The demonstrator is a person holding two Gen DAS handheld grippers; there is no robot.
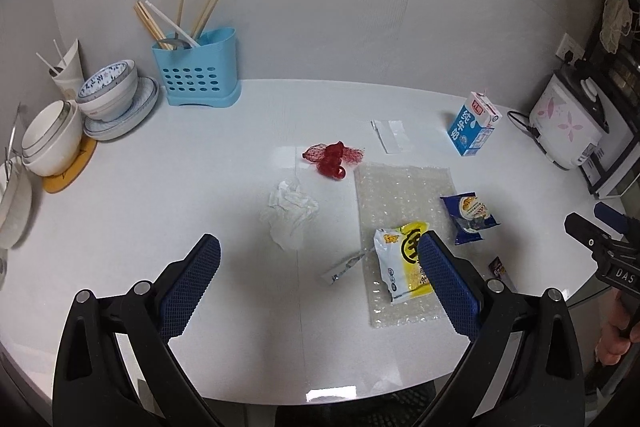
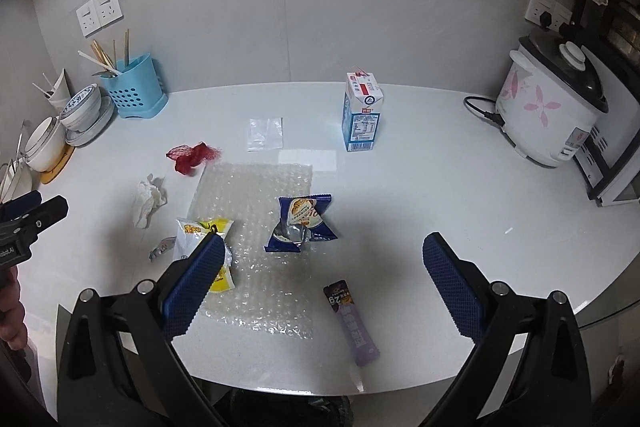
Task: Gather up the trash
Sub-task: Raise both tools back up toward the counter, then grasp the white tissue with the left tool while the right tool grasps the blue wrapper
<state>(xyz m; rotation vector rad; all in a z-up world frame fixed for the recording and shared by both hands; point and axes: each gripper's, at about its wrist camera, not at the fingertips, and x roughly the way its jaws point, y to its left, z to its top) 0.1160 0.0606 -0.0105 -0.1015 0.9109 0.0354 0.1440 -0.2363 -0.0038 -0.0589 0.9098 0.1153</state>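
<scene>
1. The left gripper (image 1: 320,259) hangs over the near edge of the white table (image 1: 160,227), its jaws spread wide with nothing between them.
2. The right gripper (image 2: 320,259) is also wide open and empty, low in its own frame.
3. In the left view's centre lies a crumpled tissue (image 1: 290,213); just above and to its right sits a red net (image 1: 332,157).
4. A sheet of bubble wrap (image 1: 404,195) spreads right of centre. A yellow and white snack bag (image 1: 396,267) lies on its lower part, partly behind the left gripper's right finger.
5. A blue wrapper (image 1: 470,217) rests at the bubble wrap's right edge; in the right view it sits mid-frame on the wrap.
6. A small silvery wrapper (image 1: 344,267) lies just left of the yellow bag.
7. A purple sachet (image 2: 352,319) lies in the lower centre of the right view, just off the wrap.
8. A clear plastic bag (image 2: 265,133) lies flat above the wrap, and a milk carton (image 2: 362,113) stands upright to its right.
9. A rice cooker (image 2: 552,107) stands at the right; a blue cutlery holder (image 1: 198,71) and stacked bowls (image 1: 108,91) at the upper left.
</scene>
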